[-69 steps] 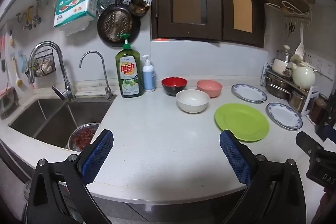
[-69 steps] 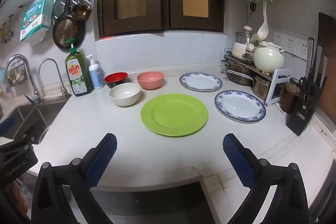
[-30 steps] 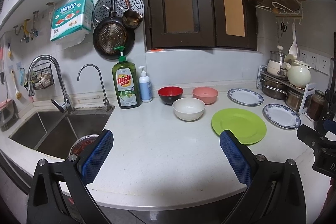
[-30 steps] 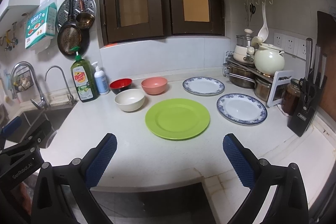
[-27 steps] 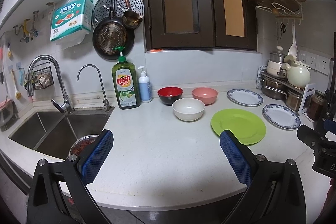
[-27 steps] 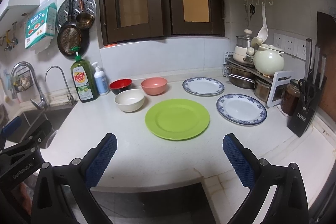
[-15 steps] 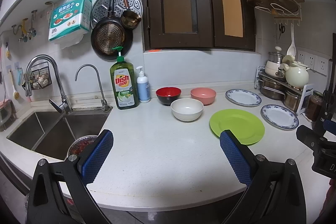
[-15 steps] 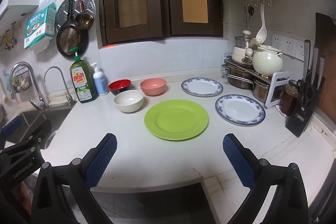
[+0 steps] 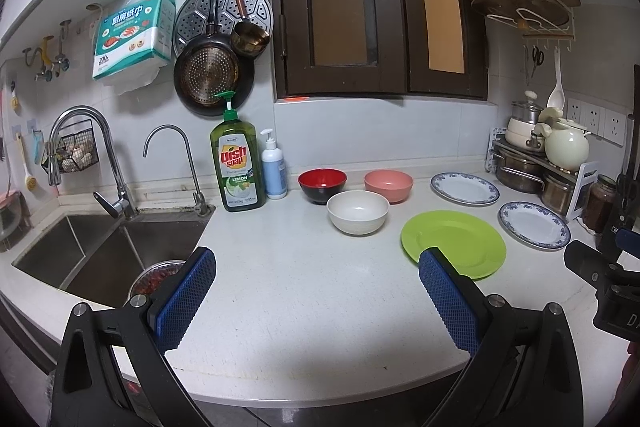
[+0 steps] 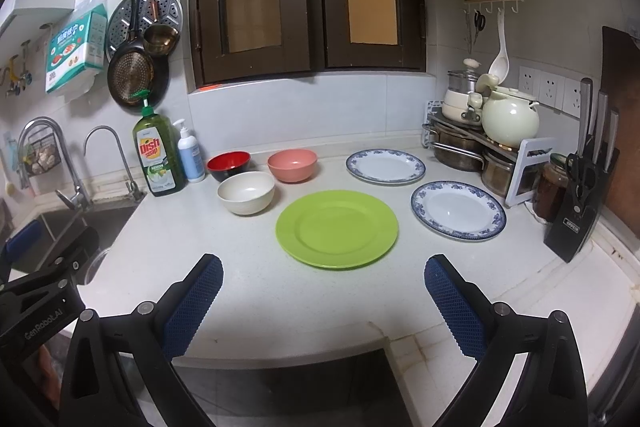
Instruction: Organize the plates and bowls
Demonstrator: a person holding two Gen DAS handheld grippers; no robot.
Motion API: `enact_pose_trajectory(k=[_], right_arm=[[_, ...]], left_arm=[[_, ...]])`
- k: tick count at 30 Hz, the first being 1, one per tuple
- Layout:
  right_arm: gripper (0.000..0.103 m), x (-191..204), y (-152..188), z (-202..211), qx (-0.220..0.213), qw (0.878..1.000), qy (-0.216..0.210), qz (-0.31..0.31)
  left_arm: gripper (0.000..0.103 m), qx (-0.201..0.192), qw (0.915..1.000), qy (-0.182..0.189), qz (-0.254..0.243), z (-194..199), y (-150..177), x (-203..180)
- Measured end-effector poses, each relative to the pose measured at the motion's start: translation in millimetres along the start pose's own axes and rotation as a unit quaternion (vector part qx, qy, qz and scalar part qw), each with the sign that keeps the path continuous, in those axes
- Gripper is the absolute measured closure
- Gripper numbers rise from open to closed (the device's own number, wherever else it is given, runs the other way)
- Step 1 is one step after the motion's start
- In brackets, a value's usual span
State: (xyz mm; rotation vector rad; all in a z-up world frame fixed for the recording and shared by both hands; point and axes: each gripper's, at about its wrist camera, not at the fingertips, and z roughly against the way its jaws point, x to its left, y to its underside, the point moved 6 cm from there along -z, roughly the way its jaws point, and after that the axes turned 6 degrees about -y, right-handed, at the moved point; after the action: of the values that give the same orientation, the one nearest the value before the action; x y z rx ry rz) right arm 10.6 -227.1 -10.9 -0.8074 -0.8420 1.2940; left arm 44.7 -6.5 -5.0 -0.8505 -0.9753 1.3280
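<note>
Both tools were held back over the near edge of the tabletop (image 10: 248, 279), each spread wide and holding nothing: the left tool (image 9: 316, 291) faced the bare stretch beside the sink (image 9: 92, 251), the right tool (image 10: 322, 291) sat squarely before the green plate (image 10: 337, 228). That looked like a stance for choosing, since nothing was yet within reach of either one. The green plate lay flat nearest the right tool, and two blue-rimmed plates lay apart from it, one (image 10: 458, 209) to its right and one (image 10: 385, 166) further back towards the wall. The three bowls stood upright in a loose cluster to the left: the white bowl (image 10: 246, 192) in front, the red bowl (image 10: 229, 165) and pink bowl (image 10: 292, 165) behind it. Every piece sat singly, so the sorting seemed not yet begun. I judged the plates would want stacking together and the bowls nesting. The flat plates would be awkward to catch by the rim.
</note>
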Motion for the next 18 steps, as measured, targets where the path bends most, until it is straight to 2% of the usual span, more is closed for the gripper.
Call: enact_pose_trajectory(k=[18], right_arm=[[0.001,11,-4,-16,0.01,1.0,0.007,-0.006]], left_arm=[[0.0,0.012,0.9998,0.014,-0.008,-25,-1,10]])
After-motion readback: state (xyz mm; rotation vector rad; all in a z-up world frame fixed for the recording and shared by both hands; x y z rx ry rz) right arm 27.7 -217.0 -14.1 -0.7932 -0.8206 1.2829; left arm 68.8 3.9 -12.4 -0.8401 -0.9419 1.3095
